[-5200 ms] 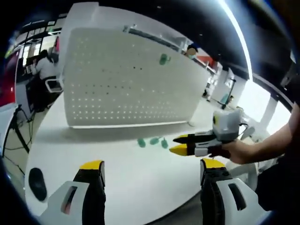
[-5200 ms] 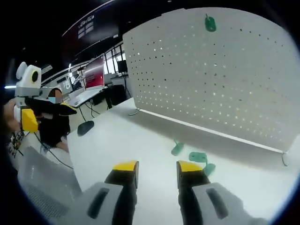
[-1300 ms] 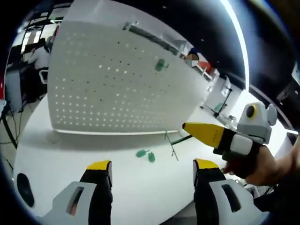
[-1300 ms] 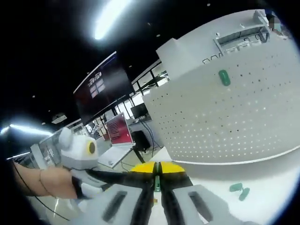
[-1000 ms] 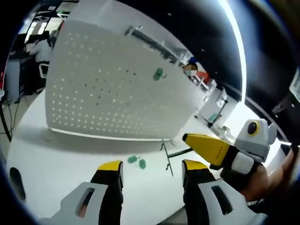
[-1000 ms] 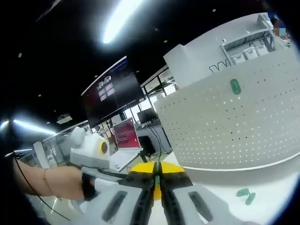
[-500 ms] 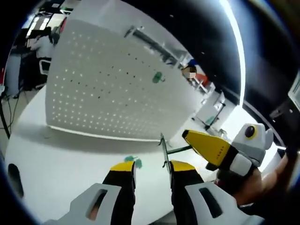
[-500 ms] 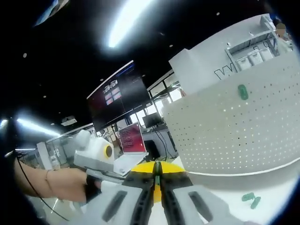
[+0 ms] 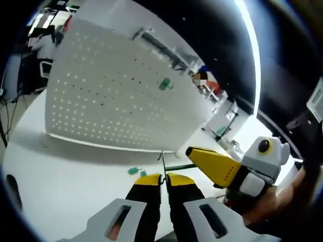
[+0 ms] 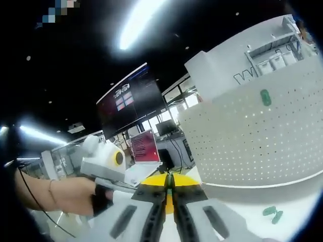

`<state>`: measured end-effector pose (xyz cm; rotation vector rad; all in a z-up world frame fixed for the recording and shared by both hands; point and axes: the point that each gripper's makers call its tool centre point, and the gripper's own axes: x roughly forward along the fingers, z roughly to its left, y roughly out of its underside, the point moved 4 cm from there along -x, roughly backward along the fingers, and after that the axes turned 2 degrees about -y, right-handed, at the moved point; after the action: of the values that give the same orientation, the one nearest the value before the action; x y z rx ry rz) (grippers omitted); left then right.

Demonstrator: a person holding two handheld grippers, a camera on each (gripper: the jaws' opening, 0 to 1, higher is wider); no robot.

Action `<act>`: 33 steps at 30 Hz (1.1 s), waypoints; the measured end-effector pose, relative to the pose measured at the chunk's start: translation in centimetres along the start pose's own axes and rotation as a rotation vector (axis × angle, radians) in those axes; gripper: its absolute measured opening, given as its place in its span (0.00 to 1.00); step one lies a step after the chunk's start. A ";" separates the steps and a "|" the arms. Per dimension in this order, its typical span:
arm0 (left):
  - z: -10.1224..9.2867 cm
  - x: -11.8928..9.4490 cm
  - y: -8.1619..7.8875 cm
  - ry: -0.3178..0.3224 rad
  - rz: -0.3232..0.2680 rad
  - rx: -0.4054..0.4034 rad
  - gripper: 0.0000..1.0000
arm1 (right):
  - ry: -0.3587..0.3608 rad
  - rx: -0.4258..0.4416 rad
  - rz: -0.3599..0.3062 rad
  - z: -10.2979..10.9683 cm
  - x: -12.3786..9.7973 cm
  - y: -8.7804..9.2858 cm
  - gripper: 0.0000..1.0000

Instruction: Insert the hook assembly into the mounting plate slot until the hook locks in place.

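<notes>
A white pegboard (image 9: 106,101) stands upright on the white table (image 9: 60,171), with one green hook base (image 9: 164,84) plugged into it. My left gripper (image 9: 162,177) is shut on a thin wire hook (image 9: 162,160) that rises between its yellow tips. My right gripper (image 9: 188,150) comes in from the right, shut on a green base (image 9: 176,167) joined to that wire. In the right gripper view, my right gripper (image 10: 169,182) is shut with a green sliver between its tips. The pegboard (image 10: 252,146) and its green base (image 10: 265,97) stand beyond.
Two loose green hook bases (image 9: 136,171) lie on the table before the pegboard, also seen as green bases (image 10: 272,213) at the lower right. A hand holds the left gripper (image 10: 126,186) at the left. Desks, monitors and a seated person stand behind.
My left jaws have shut from wide open onto the wire hook. The right gripper, which lifted a green base off the table earlier, has come closer in the left gripper view.
</notes>
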<state>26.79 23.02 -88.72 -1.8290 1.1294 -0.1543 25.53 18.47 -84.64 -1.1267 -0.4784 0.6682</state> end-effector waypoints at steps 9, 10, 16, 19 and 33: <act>0.1 -0.2 -0.2 -0.013 -0.012 -0.002 0.02 | -0.003 -0.010 0.009 0.1 -0.2 0.1 0.00; 0.2 -0.2 -0.3 -0.017 -0.017 0.004 0.02 | -0.002 -0.012 0.010 0.1 -0.2 0.1 0.00; 0.3 -0.2 0.0 -0.049 -0.005 0.021 0.01 | -0.021 0.067 0.028 -0.3 -0.2 0.5 0.02; 0.0 -0.5 -0.3 -0.051 -0.027 0.046 0.01 | -0.039 0.130 0.021 -0.2 -0.6 0.2 0.05; -0.5 -0.1 -1.5 -0.148 -0.034 0.357 0.01 | -0.084 0.212 0.068 -0.8 -1.4 0.3 0.11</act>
<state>27.48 22.96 -87.26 -1.5164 0.9033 -0.2218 24.97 17.05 -85.20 -0.9213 -0.4309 0.8084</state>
